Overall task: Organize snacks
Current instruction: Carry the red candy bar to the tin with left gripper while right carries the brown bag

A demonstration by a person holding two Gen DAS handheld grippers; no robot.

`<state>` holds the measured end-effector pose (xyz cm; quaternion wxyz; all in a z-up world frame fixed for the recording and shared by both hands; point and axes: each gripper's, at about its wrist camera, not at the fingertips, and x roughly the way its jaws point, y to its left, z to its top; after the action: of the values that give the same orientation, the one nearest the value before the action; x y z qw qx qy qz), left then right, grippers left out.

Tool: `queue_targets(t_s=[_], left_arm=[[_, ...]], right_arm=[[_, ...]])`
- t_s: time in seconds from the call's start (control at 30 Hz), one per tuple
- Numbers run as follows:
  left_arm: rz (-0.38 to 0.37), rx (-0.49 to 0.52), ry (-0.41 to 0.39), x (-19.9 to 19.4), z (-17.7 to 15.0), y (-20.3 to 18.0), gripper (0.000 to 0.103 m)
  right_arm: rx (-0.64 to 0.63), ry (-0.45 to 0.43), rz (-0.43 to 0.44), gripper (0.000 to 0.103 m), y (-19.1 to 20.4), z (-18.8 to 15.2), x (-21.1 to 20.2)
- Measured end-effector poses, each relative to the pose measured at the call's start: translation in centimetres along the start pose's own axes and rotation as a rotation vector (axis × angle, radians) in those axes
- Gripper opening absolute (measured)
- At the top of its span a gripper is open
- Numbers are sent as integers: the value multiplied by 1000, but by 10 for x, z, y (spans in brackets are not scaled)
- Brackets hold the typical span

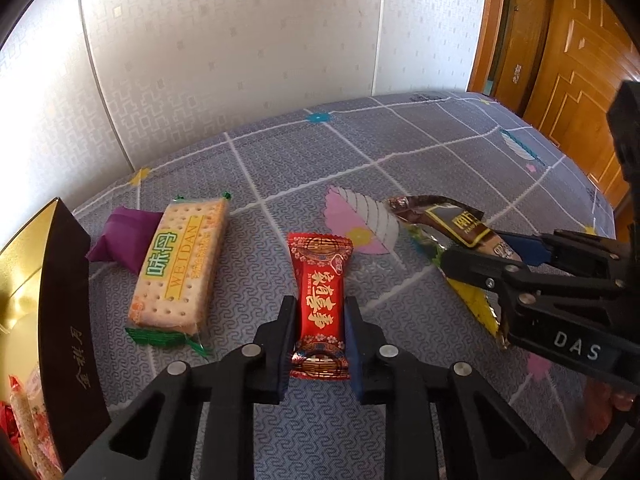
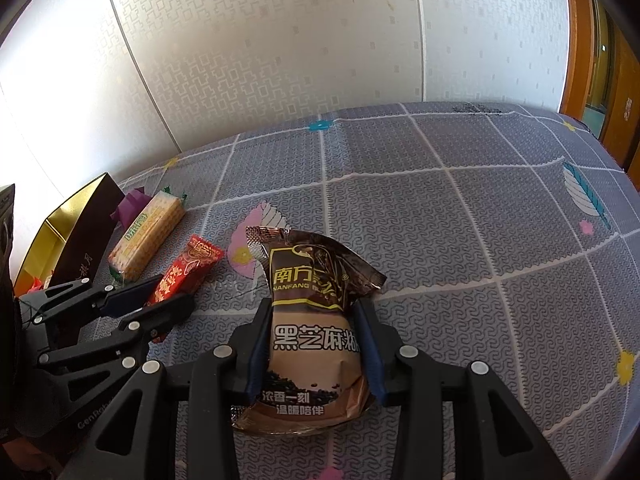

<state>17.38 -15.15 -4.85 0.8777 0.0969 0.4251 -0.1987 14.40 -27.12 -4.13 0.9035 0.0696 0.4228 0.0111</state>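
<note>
Left gripper (image 1: 319, 340) closed on the red candy wrapper (image 1: 320, 300), pads against both long sides; the packet lies flat on the grey checked tablecloth (image 1: 400, 140), mid-surface toward the near edge.

Right gripper (image 2: 314, 344) clamped on the brown black-sesame paste sachet (image 2: 312, 320), pads pressing its sides, crimped top end bent over toward the far edge.

WEIDAN cracker pack (image 1: 180, 268) lies left of the red candy, apart from it, touching a purple packet (image 1: 122, 240) behind.

Dark gift box with gold lining (image 1: 64, 320) stands at the left edge, snacks inside.
</note>
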Motion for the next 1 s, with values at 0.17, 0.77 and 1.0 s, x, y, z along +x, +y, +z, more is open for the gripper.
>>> queue_targets(t_s=[0.17, 0.77, 1.0], left_arm=[[-11, -29, -20, -9, -12, 0, 22], [-82, -81, -109, -52, -44, -10, 22], [-76, -82, -177, -78, -46, -6, 22]], right_arm=[[3, -6, 4, 38, -1, 0, 0], [37, -51, 15, 35, -4, -2, -4], [46, -103, 42, 35, -4, -3, -12]])
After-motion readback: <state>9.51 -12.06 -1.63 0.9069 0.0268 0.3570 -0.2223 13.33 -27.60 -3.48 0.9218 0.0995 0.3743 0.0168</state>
